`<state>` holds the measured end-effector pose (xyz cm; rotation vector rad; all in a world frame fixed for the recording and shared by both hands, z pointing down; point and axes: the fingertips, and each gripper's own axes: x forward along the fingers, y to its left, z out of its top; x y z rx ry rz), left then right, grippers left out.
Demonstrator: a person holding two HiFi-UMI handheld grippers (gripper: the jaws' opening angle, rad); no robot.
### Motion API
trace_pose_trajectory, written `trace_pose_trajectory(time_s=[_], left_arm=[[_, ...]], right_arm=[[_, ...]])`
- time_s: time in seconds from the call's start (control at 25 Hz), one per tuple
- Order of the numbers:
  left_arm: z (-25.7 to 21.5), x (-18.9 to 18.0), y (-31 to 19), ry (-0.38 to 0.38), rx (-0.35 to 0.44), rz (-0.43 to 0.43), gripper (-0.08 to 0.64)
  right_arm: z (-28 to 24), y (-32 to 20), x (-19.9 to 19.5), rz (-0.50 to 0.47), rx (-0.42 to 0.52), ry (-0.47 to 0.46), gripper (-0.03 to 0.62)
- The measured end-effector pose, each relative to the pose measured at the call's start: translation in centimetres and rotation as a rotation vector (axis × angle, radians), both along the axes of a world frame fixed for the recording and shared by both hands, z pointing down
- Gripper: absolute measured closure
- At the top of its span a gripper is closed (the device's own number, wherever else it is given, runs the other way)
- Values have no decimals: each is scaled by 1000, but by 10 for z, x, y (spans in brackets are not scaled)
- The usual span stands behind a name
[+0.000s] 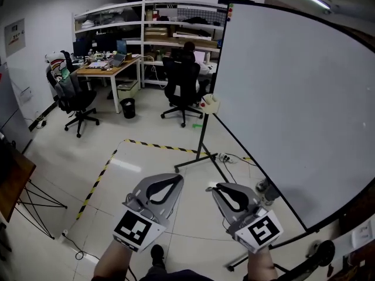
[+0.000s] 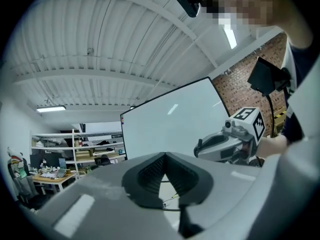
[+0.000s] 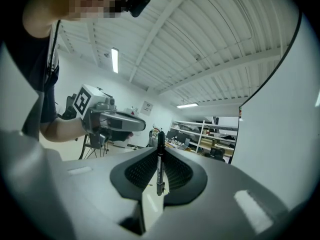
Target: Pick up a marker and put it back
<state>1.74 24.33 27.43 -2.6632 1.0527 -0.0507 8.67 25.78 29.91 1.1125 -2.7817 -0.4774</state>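
Note:
A black marker (image 3: 160, 161) stands upright between the pads of my right gripper (image 3: 160, 156), which is shut on it; its cap end pokes above the jaws. In the head view the right gripper (image 1: 214, 188) is held low beside the big whiteboard (image 1: 293, 110), and the marker itself cannot be made out there. My left gripper (image 1: 177, 179) hangs beside it to the left, jaws shut with nothing between them (image 2: 164, 155). Each gripper view shows the other gripper (image 2: 200, 150) (image 3: 142, 125) out to the side.
The whiteboard's black stand (image 1: 202, 151) and a cable with a power strip (image 1: 225, 157) lie on the floor ahead. Yellow-black tape (image 1: 99, 180) marks the floor. Beyond are two office chairs (image 1: 181, 86), a desk (image 1: 105, 69) and shelves (image 1: 176, 28). A wooden table's edge (image 1: 14, 180) is at left.

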Motion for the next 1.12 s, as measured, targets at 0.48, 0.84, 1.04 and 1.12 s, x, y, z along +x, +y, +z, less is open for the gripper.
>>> trace_pose_trajectory(time_s=[0.48, 0.84, 1.04, 1.12], left_arm=[[0, -102, -153, 68, -40, 24, 554], [9, -142, -220, 68, -67, 51, 554], [24, -143, -263, 24, -90, 49, 554], [32, -140, -285, -5, -102, 50, 554]], right_arm=[[3, -148, -94, 39, -54, 21, 552], [-5, -217, -133, 68, -22, 34, 552], [9, -266, -132, 71, -55, 12, 552], [17, -291, -124, 85, -76, -4, 552]])
